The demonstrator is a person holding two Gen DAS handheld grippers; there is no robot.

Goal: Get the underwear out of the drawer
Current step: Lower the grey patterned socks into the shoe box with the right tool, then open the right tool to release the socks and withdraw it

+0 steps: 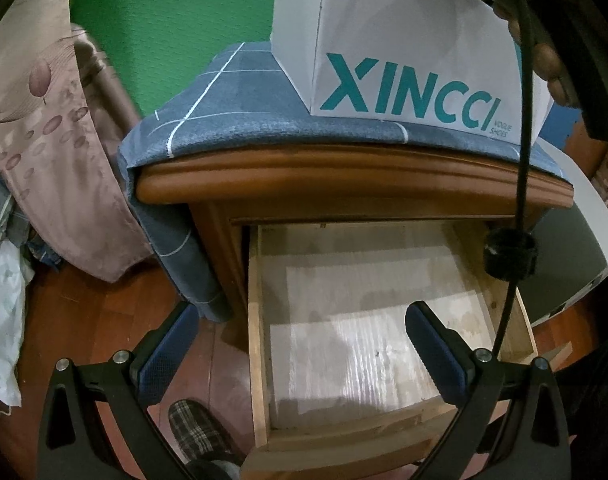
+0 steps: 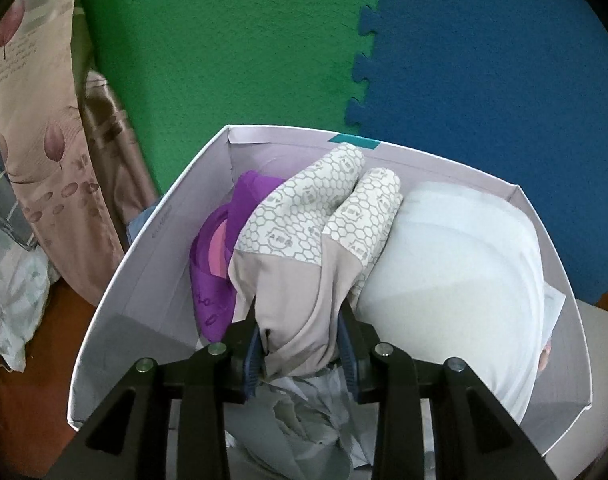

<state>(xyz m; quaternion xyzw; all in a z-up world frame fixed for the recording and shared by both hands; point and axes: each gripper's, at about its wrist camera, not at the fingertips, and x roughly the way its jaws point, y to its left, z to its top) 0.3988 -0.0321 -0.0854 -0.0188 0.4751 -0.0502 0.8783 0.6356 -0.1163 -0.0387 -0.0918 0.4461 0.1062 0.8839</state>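
Green wall behind; right tongs (image 2: 302, 350) nrly closed w/ beige underwear (image 2: 300, 280) between.

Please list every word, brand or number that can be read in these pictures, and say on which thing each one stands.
"XINCCI": large teal letters on the side of the white shoe box on the nightstand.
"VOGUE SHOES": small print right of that brand.
Purple garment: some print, unreadable.
Honeycomb-patterned underwear: small repeated logos, too small to read.
Pillowcase: script too blurred.
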